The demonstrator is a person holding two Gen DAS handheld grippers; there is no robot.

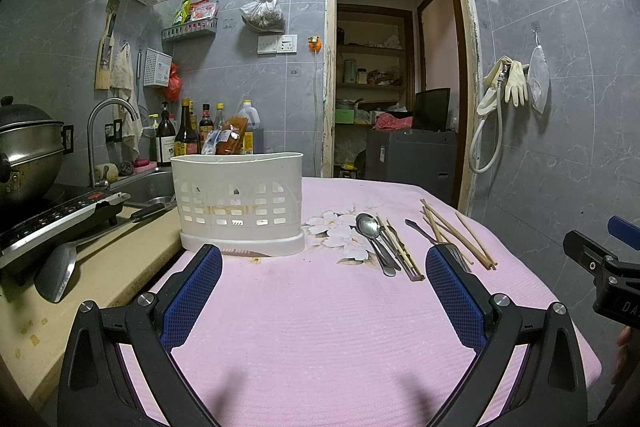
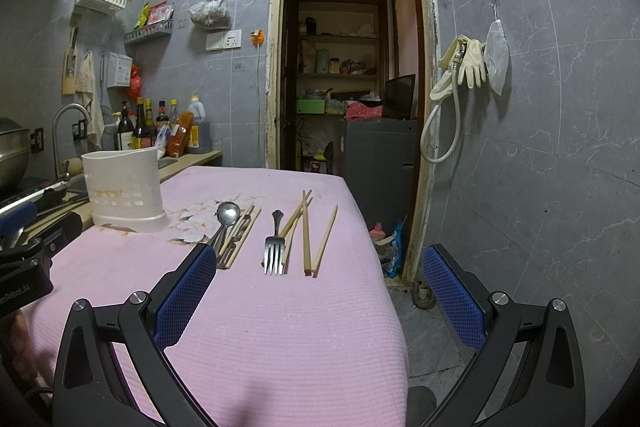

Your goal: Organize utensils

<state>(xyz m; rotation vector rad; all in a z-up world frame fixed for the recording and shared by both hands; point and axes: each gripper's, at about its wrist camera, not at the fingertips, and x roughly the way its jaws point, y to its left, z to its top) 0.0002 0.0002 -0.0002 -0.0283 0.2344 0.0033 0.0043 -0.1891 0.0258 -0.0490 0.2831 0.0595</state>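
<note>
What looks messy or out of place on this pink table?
The fork, spoon and chopsticks lie loose and unsorted on the pink cloth instead of in the white utensil holder. Orange-brown stains mark the cloth at the holder's base.

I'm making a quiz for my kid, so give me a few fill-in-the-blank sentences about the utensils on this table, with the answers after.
1. The fork lies with its tines pointing toward the ____.
2. The cloth covering the table is ____ in colour.
3. The white caddy stands to the ____ of the spoon in the left wrist view.
4. Both the left gripper and the right gripper are ____.

Missing words: camera; pink; left; open
</note>
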